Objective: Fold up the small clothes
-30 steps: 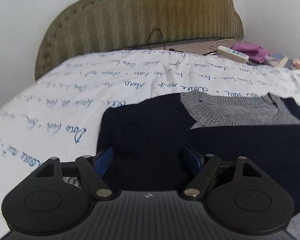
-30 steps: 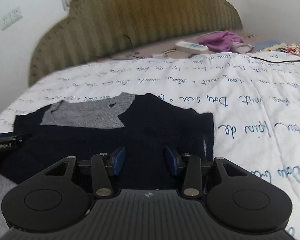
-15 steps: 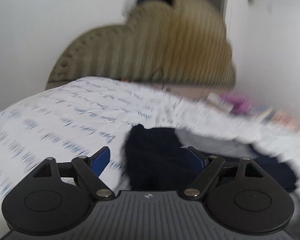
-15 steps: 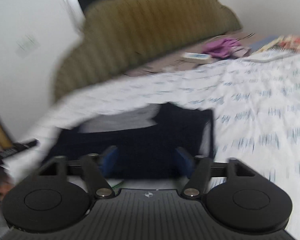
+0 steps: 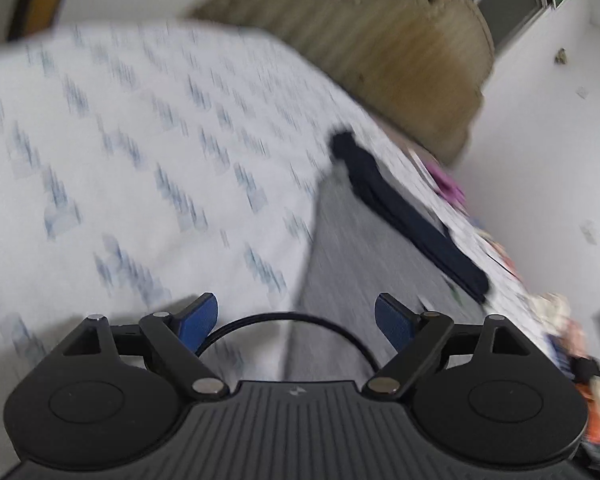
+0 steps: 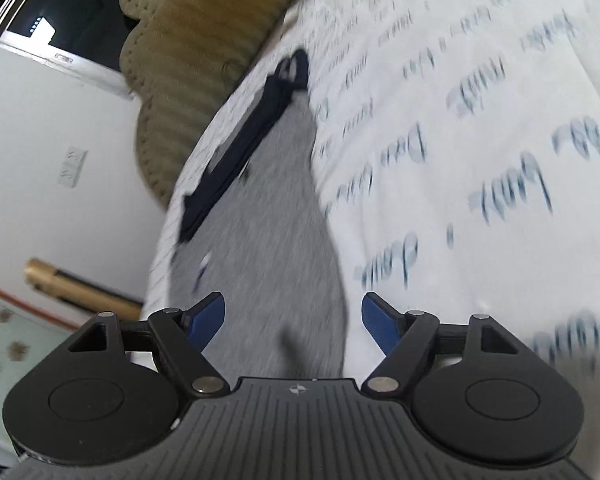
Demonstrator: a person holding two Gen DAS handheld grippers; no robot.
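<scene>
Script-printed white bedspread (image 5: 132,168) below olive headboard (image 5: 400,60)

Both wrist views are smeared by motion blur. In the left wrist view the blue script on the white bedspread (image 5: 148,168) is streaked into unreadable marks, and the weave of the grey garment (image 5: 360,264) is lost. The navy fabric (image 5: 412,220) along its far edge shows only as a dark strip; how it is folded cannot be told. The purple item (image 5: 446,184) and the clutter (image 5: 572,344) at the right edge are too blurred to identify. In the right wrist view the bedspread lettering (image 6: 460,160) stays unreadable, and the near edge of the grey garment (image 6: 276,240) is hidden behind the gripper body.
</scene>
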